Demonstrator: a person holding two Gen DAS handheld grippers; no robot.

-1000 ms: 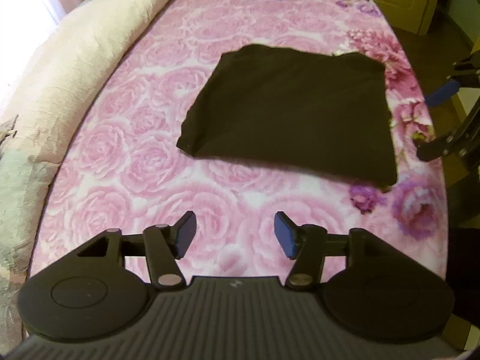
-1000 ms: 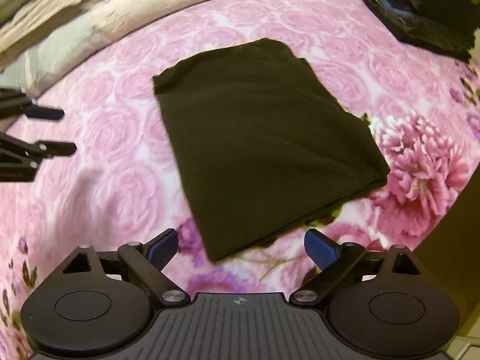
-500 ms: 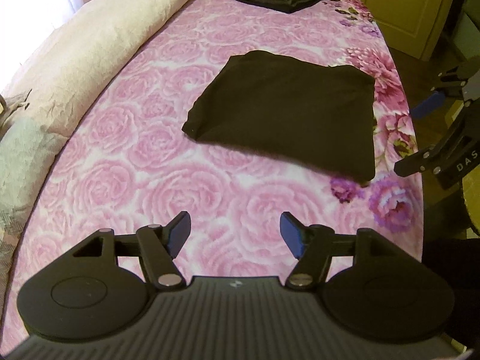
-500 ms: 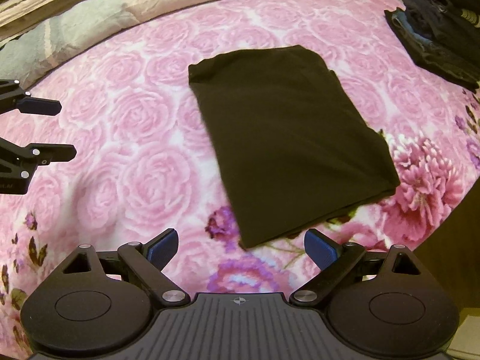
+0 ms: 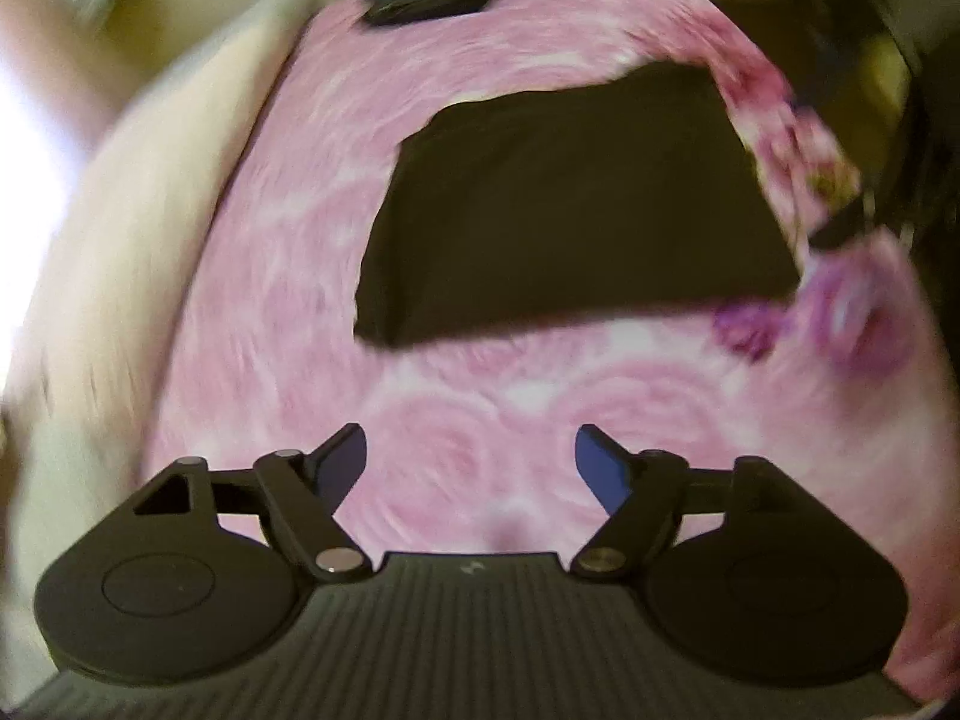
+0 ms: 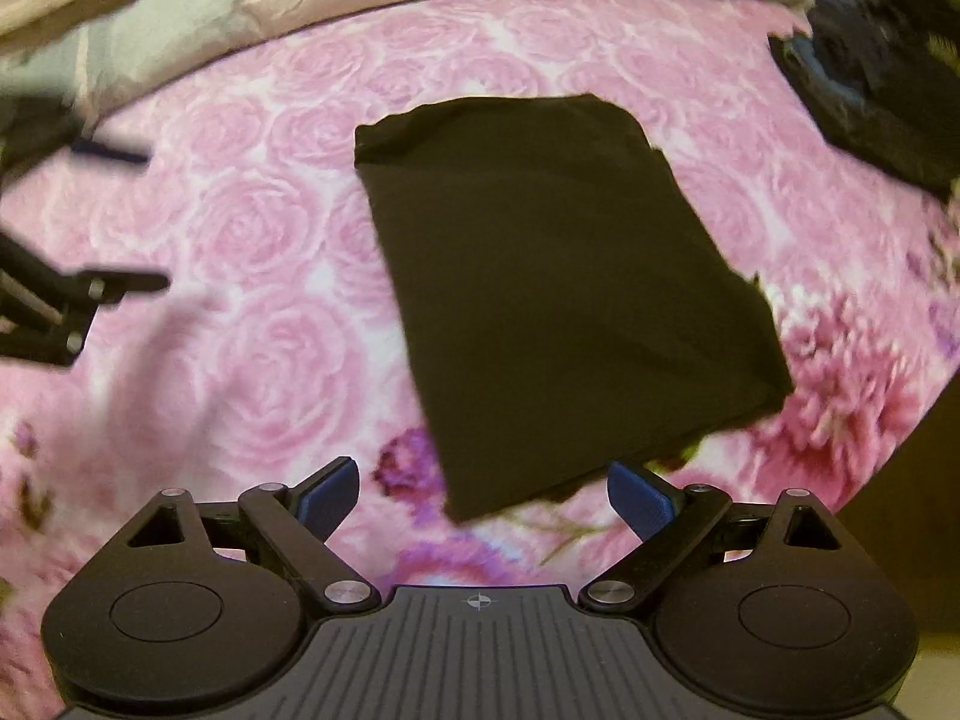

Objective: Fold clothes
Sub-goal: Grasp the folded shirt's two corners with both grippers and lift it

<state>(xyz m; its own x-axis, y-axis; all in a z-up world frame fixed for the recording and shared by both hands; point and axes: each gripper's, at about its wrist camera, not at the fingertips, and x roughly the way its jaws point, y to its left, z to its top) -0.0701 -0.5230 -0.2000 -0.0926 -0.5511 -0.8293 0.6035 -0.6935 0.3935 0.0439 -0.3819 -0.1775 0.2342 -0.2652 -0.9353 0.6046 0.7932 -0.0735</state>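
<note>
Both grippers, left (image 5: 470, 461) and right (image 6: 483, 495), spread wide, empty; black folded garment (image 6: 558, 294) flat on rose-print bedsheet (image 6: 258, 312): soft, light, limp, best pinched at near corner.

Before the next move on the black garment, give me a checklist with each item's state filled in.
1. Left hand-held gripper open and holding nothing: ok.
2. Right hand-held gripper open and holding nothing: ok.
3. Black garment lying flat on the pink bedspread as a folded rectangle: ok.
4. Garment's near corner within the right gripper's opening: ok, it sits just ahead of the fingers, though contact cannot be judged.
5. Left view sharp enough to aim by: not ok, it is motion-blurred.
6. Pile of dark clothes apart from the garment: ok, bare bedspread shows between them.
</note>
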